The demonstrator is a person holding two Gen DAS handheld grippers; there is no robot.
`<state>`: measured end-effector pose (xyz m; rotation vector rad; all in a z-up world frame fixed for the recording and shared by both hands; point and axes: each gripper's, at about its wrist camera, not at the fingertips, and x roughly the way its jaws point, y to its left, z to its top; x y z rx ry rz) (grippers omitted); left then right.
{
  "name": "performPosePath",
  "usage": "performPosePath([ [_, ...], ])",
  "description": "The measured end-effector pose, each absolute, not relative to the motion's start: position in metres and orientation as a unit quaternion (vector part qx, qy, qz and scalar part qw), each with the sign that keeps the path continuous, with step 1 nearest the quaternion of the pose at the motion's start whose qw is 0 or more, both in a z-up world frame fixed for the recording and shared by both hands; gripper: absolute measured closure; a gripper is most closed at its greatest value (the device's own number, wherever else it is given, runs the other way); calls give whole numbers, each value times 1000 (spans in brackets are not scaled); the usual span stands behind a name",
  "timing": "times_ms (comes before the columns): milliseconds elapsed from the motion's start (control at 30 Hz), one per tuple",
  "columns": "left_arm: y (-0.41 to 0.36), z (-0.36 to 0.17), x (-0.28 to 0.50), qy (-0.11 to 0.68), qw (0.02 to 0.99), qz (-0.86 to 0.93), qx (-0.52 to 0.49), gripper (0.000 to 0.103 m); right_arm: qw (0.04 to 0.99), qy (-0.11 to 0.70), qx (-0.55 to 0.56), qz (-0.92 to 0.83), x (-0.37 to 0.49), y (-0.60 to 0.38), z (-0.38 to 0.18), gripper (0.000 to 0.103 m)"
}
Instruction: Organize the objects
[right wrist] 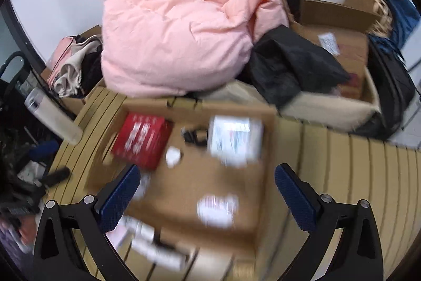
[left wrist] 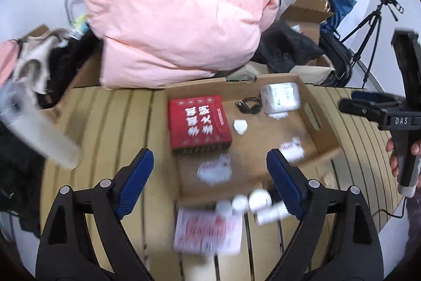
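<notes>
We see a pink duvet point(left wrist: 168, 28) heaped at the back edge of the slatted bench point(left wrist: 105, 128), well clear of the work. In front of it sits the shallow cardboard tray point(left wrist: 313, 120). A red box point(left wrist: 198, 120) lies in its back left part and a white packet point(left wrist: 281, 96) in its back right corner, with a black cable point(left wrist: 248, 104) between them. A small white plug point(left wrist: 240, 126) lies just beside the red box. Nearer us, blurred white labelled items lie in the tray.

Outside the tray's near wall, white bottles point(left wrist: 250, 202) and a flat pink-printed pack point(left wrist: 208, 233) lie on the slats. We judge the bottles light, stiff and slippery: grip across the body. The pack looks thin, so take it by an edge.

Left gripper point(left wrist: 210, 175) fingers wide, empty. Right gripper point(right wrist: 208, 194) fingers wide, empty, over the tray. Open room lies on the bench's right side; low tray walls could snag.
</notes>
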<state>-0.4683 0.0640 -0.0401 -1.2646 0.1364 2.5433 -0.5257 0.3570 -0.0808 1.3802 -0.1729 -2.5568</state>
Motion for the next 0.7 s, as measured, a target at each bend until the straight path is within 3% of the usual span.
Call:
performPosePath([
  [233,28,35,-325,75,126,913,-380,0,105,-59,458,-881,-374,375,-32,0],
  [333,13,56,-258,72,126,929,-340,0,126,-73,450,-881,-306,379,-10,0],
  [500,-12,38,-158,65,102,942,-312,0,128,-76,336,-930,-183,372,14,0],
  [600,-21,15,-114,61,82,948,-300,0,199,-51,334,-920,-134,355,-7,0],
  [700,-26,-7,-84,49,85,945,-311,0,228,-76,327,-914,-91,343,-38,0],
])
